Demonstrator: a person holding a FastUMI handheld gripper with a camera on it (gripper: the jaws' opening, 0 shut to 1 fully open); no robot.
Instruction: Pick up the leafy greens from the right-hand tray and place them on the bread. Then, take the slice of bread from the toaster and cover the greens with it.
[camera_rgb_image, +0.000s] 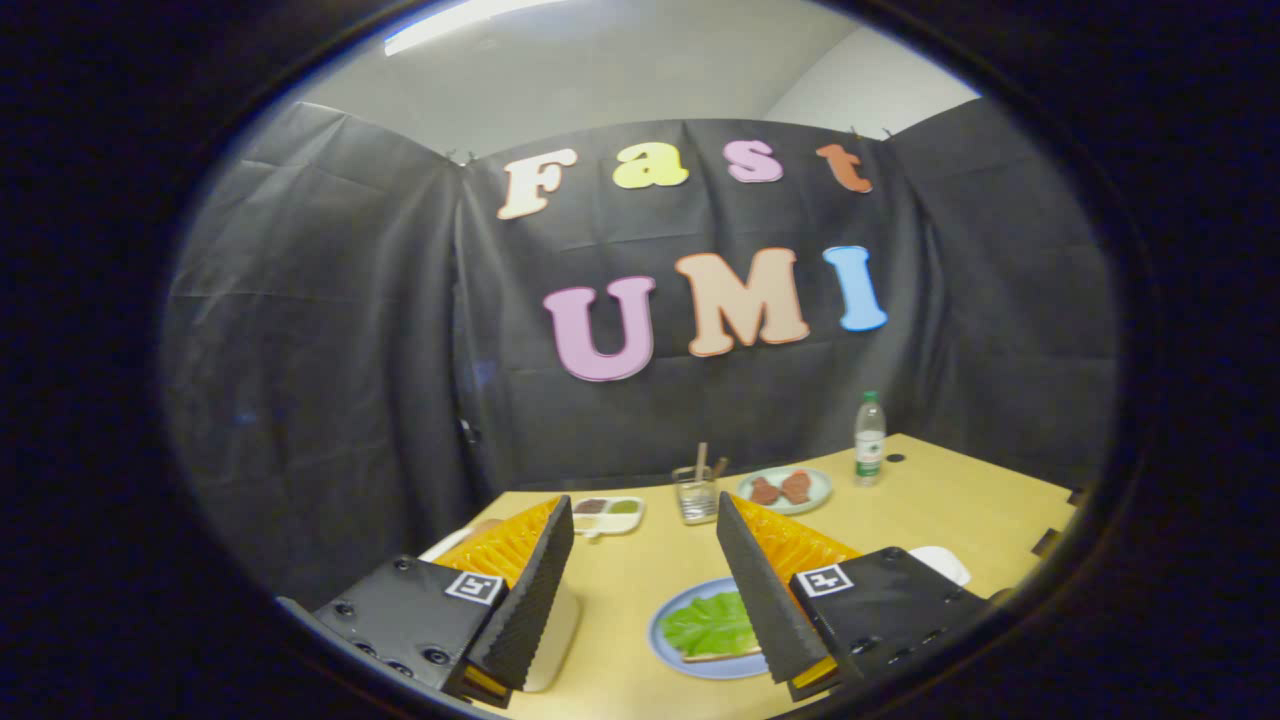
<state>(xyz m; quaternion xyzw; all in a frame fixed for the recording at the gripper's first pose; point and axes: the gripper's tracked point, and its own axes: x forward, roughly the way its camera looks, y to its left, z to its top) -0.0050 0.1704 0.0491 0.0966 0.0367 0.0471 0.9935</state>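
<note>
A green leaf (712, 622) lies on a slice of bread (722, 655) on a blue plate (668, 650), on the wooden table. The plate sits low between my fingers, close to the right finger (760, 590), which hides its right part. My gripper (644, 503) is held well above the table, open, with nothing between the fingers. A white rounded body (556, 628), perhaps the toaster, shows behind the left finger (530, 600); most of it is hidden and no slice can be seen in it.
Beyond the fingers stand a small white dish with two sauces (607, 513), a glass with sticks (697, 494), a pale plate with brown pieces (785, 489) and a plastic bottle (869, 438). A white tray edge (943, 562) peeks from behind the right finger.
</note>
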